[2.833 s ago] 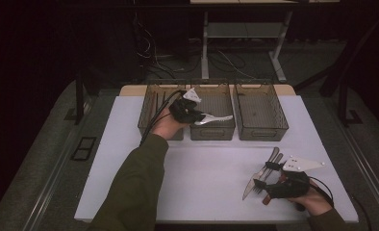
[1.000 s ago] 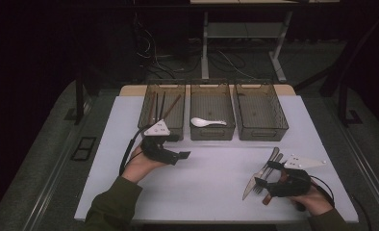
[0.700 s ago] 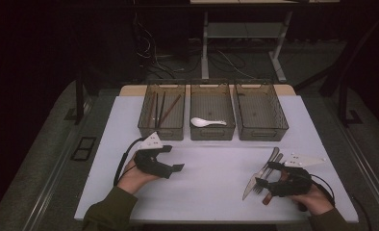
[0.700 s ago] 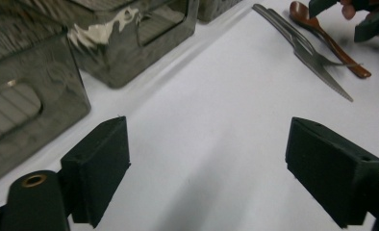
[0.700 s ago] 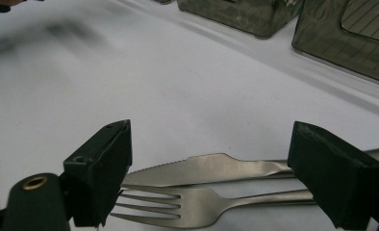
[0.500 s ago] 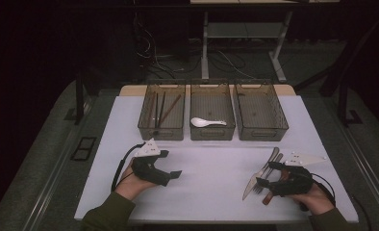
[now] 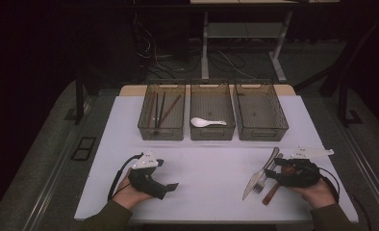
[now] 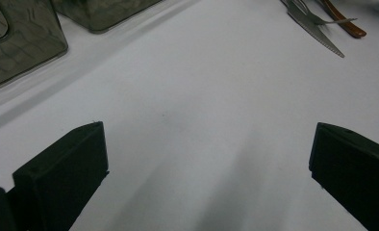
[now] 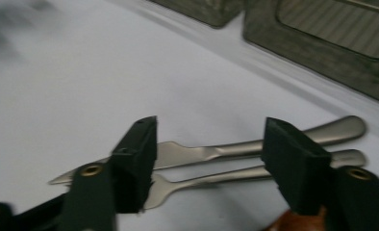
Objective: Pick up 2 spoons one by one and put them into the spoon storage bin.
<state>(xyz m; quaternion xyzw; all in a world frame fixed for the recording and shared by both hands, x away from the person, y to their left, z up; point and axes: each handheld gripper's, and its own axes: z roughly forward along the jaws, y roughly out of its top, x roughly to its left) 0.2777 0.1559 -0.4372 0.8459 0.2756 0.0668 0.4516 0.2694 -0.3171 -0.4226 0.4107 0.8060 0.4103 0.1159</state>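
Left tongs (image 7: pixel 170 185) wide open, empty, lower left | my right tongs (image 9: pixel 209 159) closing astride fork (image 9: pixel 211 180) and knife (image 9: pixel 235 149), lower right desk (image 7: pixel 211 168) | risk: pinching both together.

Three bins in a row at upper centre of the surface (image 7: pixel 216 168) in the high view: left bin (image 7: pixel 161 126) holds chopsticks (image 7: pixel 160 108), middle bin (image 7: pixel 212 127) holds a spoon (image 7: pixel 207 122), right bin (image 7: pixel 260 126). Lower right: knife (image 7: pixel 259 174), fork (image 7: pixel 265 175) just right of it, touching, wooden-handled utensil (image 7: pixel 271 193) beside them. Right gripper (image 7: pixel 286 174) over these; left gripper (image 7: pixel 161 185) lower left, well apart.
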